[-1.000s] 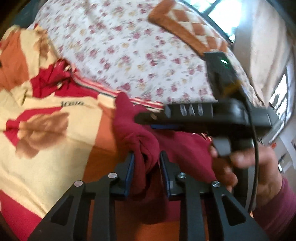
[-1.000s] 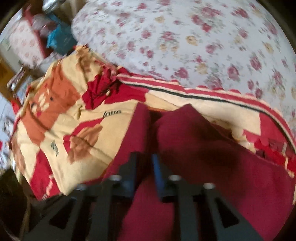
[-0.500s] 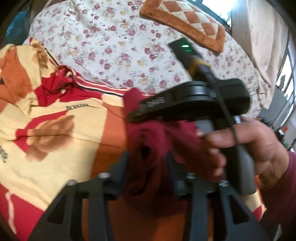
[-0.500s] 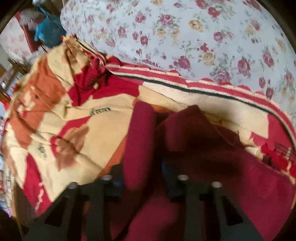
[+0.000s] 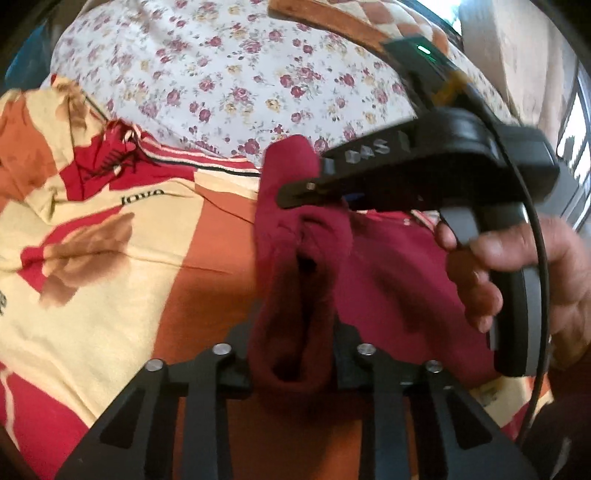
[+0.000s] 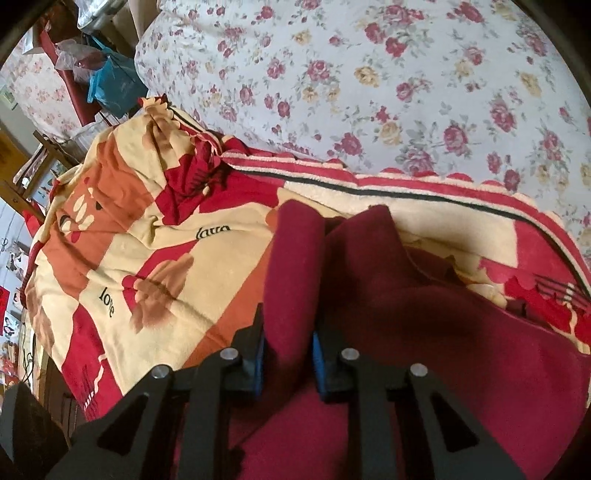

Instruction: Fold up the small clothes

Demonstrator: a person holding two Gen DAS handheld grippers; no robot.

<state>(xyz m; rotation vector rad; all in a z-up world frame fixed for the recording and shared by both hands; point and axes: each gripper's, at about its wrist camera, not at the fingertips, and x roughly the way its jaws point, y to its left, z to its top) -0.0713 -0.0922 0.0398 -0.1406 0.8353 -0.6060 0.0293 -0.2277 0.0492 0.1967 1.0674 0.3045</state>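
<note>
A dark red garment (image 5: 388, 280) lies bunched on a patterned blanket. My left gripper (image 5: 293, 354) is shut on a rolled fold of it, which bulges up between the fingers. My right gripper (image 6: 288, 354) is shut on another fold of the same garment (image 6: 424, 332); the rest spreads to the right. In the left wrist view the right gripper's body (image 5: 424, 170) crosses above the cloth, with the person's hand (image 5: 517, 273) on its handle.
An orange, cream and red blanket (image 5: 103, 258) (image 6: 147, 258) covers the near part of the bed. A white floral sheet (image 5: 240, 81) (image 6: 406, 81) lies beyond it. An orange checked cushion (image 5: 369, 22) sits at the far edge. Clutter and a blue bag (image 6: 114, 85) stand beside the bed.
Both grippers have moved forward and up a little with the red cloth still held. The right gripper has tilted and come closer over the left one.
</note>
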